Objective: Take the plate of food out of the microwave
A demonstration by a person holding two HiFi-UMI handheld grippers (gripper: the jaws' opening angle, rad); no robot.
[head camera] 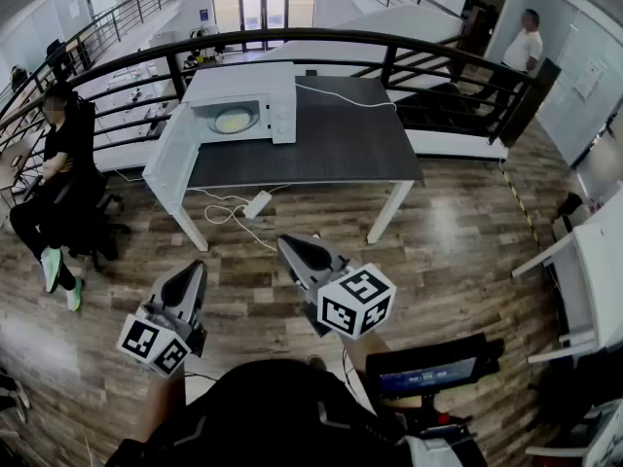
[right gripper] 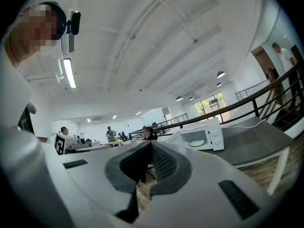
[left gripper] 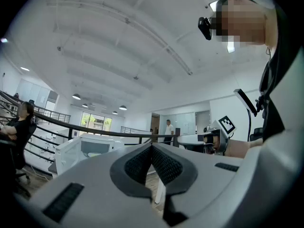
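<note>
**Desk:** Where's the plate (head camera: 235, 119)?

**Operator:** Inside the microwave (head camera: 255, 93), on the cavity floor, with something pale yellow on it. I can't tell what the food is from here. The door (head camera: 171, 156) is swung wide to the microwave's left, so the opening faces me and nothing blocks it.

**Desk:** And your tools?

**Operator:** Both are well short of the microwave, out over the wooden floor (head camera: 458, 232) on the near side of the table (head camera: 341, 149) that it sits on. The left gripper (head camera: 199, 266) has its jaws pressed together with nothing between them. The right gripper (head camera: 285, 243) is the same, pads meeting at the tip and empty. I'm holding both level and aimed at the microwave, and I'd guess that's just a carrying pose for the approach, since there's nothing to pinch yet.

**Desk:** So the task hasn't started?

**Operator:** That's how I read it. The plate is untouched. I have to close in on the microwave first, then spread at least one pair of jaws before reaching the rim.

**Desk:** Anything in the way?

**Operator:** A white cable (head camera: 343, 96) runs across the tabletop to the right of the microwave, clear of the opening. A seated person (head camera: 55, 168) is off to the microwave's left, beyond the table edge. The open door sticks out on that side, so I'd come in straight from the front rather than from the left, and I'd keep the plate flat coming out so the food stays put.
</note>
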